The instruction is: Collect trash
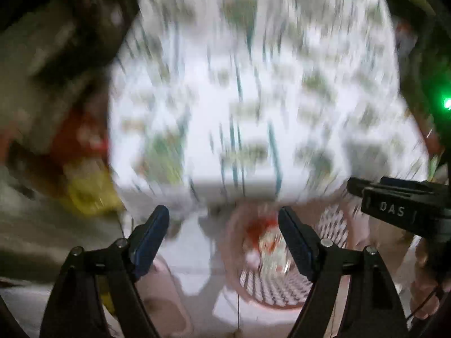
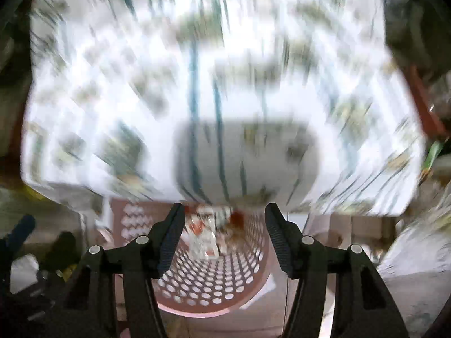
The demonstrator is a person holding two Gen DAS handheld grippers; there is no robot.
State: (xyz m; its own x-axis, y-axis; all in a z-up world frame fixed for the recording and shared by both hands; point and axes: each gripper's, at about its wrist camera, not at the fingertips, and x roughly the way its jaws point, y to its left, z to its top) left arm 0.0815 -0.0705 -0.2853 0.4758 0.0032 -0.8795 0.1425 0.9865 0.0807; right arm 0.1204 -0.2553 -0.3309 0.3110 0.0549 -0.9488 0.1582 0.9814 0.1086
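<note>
Right now the left wrist view is showing the left claw standing wide open with nothing between its blue-padded fingers. Ahead of it a worktop under a white cloth with green and teal print is smearing into streaks from motion blur. Below its front edge, between the fingers and a little right, a pink perforated basket is sitting on the pale floor, and red-and-white trash is lying inside it; what the pieces are cannot be told. At the left a blurred red and yellow shape is showing beside the worktop. At the right edge the right claw is reaching in, marked "DAS".

Turning to the right wrist view, the right claw is also gaping wide, holding nothing, its black ribbed fingers framing the basket straight ahead. Red-and-white trash is lying in the basket just beyond the fingertips. The patterned worktop is filling the upper frame, blurred, with a grey shadow on its near edge. At the lower left a blue-tipped part of the left claw is showing.
</note>
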